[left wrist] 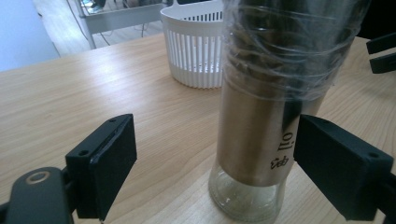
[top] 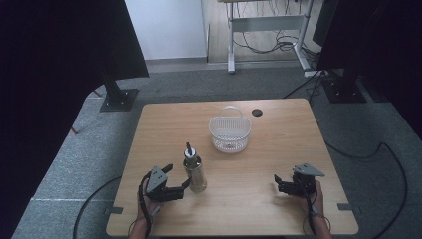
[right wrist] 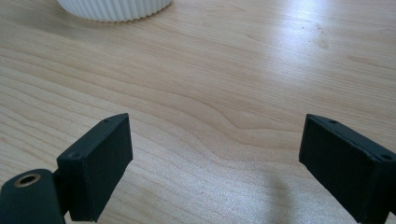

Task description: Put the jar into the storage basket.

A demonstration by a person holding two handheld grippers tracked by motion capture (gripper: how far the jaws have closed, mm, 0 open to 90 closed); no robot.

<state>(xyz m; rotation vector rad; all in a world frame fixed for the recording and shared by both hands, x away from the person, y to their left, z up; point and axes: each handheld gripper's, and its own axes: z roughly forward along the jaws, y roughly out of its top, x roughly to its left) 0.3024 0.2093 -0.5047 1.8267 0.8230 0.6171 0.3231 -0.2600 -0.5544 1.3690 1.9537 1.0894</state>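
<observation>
An oil bottle point(top: 194, 172) with a gold metal sleeve, clear glass base and dark pour spout stands upright left of the table's middle. My left gripper point(top: 178, 175) is open just left of it. In the left gripper view the bottle point(left wrist: 261, 130) stands between the jaws, close to the right jaw, and I cannot tell if that jaw touches it. The left gripper point(left wrist: 219, 163) has a wide gap on the bottle's other side. My right gripper point(top: 277, 183) is open near the front right, over bare wood, with nothing between its jaws point(right wrist: 215, 163).
A white slatted plastic basket point(top: 230, 133) with a handle stands behind the bottle, toward the table's point(top: 278, 144) far middle; it also shows as the basket point(left wrist: 196, 51) and the basket point(right wrist: 112, 9). A round cable hole point(top: 257, 112) lies near the far edge.
</observation>
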